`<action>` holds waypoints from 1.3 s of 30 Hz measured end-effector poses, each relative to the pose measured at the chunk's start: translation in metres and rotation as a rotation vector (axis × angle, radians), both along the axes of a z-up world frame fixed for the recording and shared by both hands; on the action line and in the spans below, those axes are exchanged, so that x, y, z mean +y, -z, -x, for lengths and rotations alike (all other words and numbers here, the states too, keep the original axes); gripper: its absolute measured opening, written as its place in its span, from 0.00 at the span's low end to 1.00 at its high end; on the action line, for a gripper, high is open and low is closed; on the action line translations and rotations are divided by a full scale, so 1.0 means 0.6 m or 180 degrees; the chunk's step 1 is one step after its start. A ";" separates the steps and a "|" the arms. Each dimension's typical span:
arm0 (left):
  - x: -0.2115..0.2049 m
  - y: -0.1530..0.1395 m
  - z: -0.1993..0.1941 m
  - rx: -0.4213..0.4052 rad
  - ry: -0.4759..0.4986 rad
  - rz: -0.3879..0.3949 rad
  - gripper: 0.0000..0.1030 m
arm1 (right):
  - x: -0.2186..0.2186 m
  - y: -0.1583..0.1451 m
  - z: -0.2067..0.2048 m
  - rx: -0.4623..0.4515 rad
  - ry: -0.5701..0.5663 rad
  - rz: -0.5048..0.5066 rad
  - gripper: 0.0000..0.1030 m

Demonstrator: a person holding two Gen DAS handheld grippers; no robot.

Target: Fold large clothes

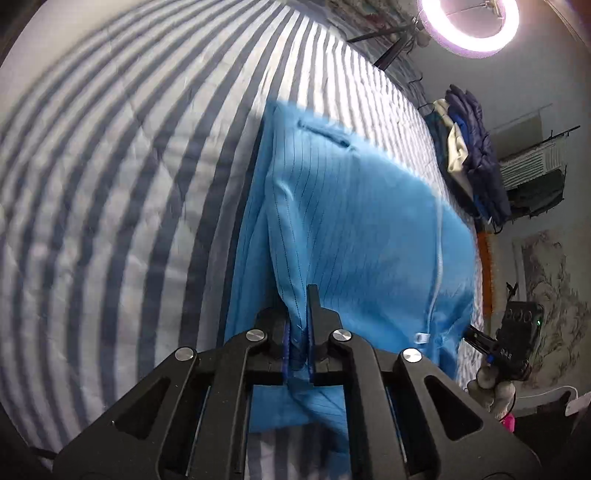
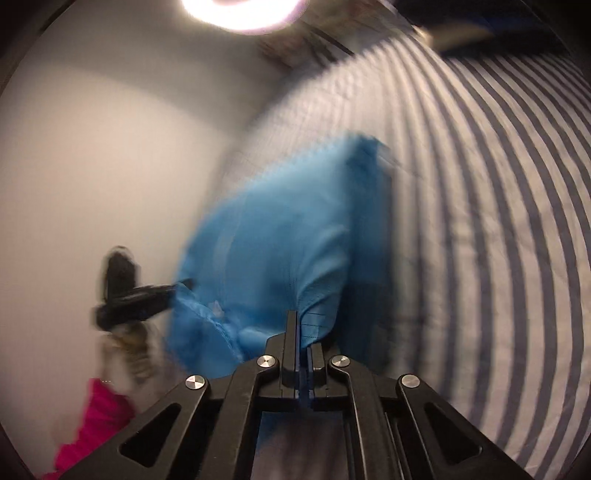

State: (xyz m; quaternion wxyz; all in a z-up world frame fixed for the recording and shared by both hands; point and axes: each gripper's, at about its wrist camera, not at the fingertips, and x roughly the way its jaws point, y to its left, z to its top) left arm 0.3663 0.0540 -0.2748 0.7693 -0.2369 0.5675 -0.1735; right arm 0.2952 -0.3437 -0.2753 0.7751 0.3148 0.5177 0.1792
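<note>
A large light-blue garment (image 1: 343, 221) with thin dark pinstripes and a white zipper lies partly lifted over a striped bed. My left gripper (image 1: 300, 317) is shut on a bunched edge of it. In the right wrist view the same blue garment (image 2: 280, 251) hangs blurred in front of the bed, and my right gripper (image 2: 301, 332) is shut on another edge of it. The other gripper shows at the right in the left wrist view (image 1: 506, 339) and blurred at the left in the right wrist view (image 2: 140, 295).
The bed has a blue-and-white striped cover (image 1: 110, 184), (image 2: 498, 221). A ring light (image 1: 469, 22) glows above. Clothes hang on a rack (image 1: 469, 155) by the wall. A pink sleeve (image 2: 96, 424) shows at lower left. A plain wall (image 2: 92, 166) is at left.
</note>
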 end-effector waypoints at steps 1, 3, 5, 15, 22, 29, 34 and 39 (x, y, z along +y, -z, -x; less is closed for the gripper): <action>0.001 0.001 0.004 -0.0054 -0.0015 0.0045 0.06 | 0.000 0.011 -0.001 0.0047 0.0028 0.0005 0.00; 0.009 -0.005 0.006 -0.0075 -0.0060 0.0171 0.12 | -0.002 0.019 0.000 0.0015 0.0065 0.0020 0.00; 0.027 -0.016 0.006 -0.0111 -0.0089 0.0322 0.29 | -0.003 0.010 0.008 -0.0039 0.0005 0.0029 0.06; 0.061 -0.033 -0.075 -0.0118 -0.0461 0.0450 0.42 | -0.045 -0.078 -0.022 -0.0463 0.0005 0.0379 0.46; 0.011 -0.035 -0.101 -0.0345 -0.0281 -0.0357 0.04 | -0.028 -0.005 -0.085 -0.0008 0.0062 -0.0161 0.04; 0.012 -0.029 -0.100 -0.0340 -0.0307 -0.0344 0.06 | -0.007 -0.016 -0.076 -0.0151 -0.0197 0.0238 0.33; 0.022 -0.088 -0.043 -0.0656 -0.0250 -0.0402 0.06 | -0.040 -0.081 -0.086 -0.0482 0.0054 0.0422 0.36; -0.038 -0.084 -0.003 -0.0696 0.0283 -0.0377 0.06 | 0.026 -0.125 -0.097 -0.0815 -0.0263 0.0475 0.36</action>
